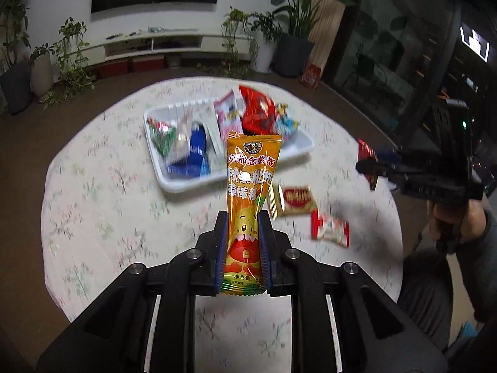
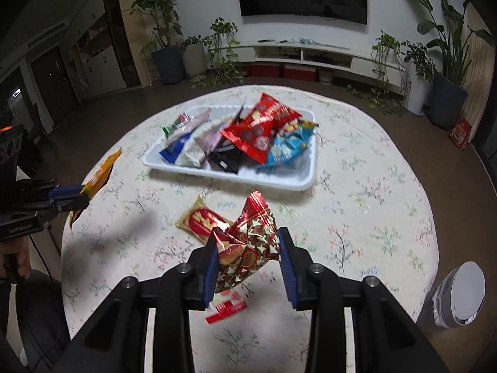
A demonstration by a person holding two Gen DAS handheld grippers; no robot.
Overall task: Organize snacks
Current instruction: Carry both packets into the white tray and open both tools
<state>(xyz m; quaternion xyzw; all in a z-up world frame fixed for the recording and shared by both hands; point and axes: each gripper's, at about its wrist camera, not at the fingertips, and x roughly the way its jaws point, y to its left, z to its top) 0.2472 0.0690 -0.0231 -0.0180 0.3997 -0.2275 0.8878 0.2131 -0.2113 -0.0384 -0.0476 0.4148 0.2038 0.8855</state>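
Looking down at a round table [image 2: 372, 186] with a floral cloth, and it fills most of both views. Sitting toward the far side is a white tray [image 2: 236, 176] already loaded with snacks: a big red bag [image 2: 257, 130], a light blue pack [image 2: 289, 144], a black packet [image 2: 225, 158], a dark blue one [image 2: 174, 149] and a few pale ones I can't really read because of the blur.

Left gripper [image 1: 243, 242] has its jaws pinched nearly all the way together on an orange lollipop wrapper [image 1: 251, 171]. It stands upright between the blue pads, lifted off the cloth, on the near side of the tray. In the right wrist view you can see the same wrapper sticking out at the left edge.

Right gripper [image 2: 248, 261] is partly closed, squeezing a crinkly red and gold foil candy [image 2: 248, 242] that bulges between the pads, also up off the table.

Left loose on the cloth, between tray and grippers: a gold and red candy pack [image 2: 202, 219] and a small red and white wrapper [image 2: 225, 309] nearest the person. A grey tub with a white lid [image 2: 459, 295] sits off the table edge on the right.
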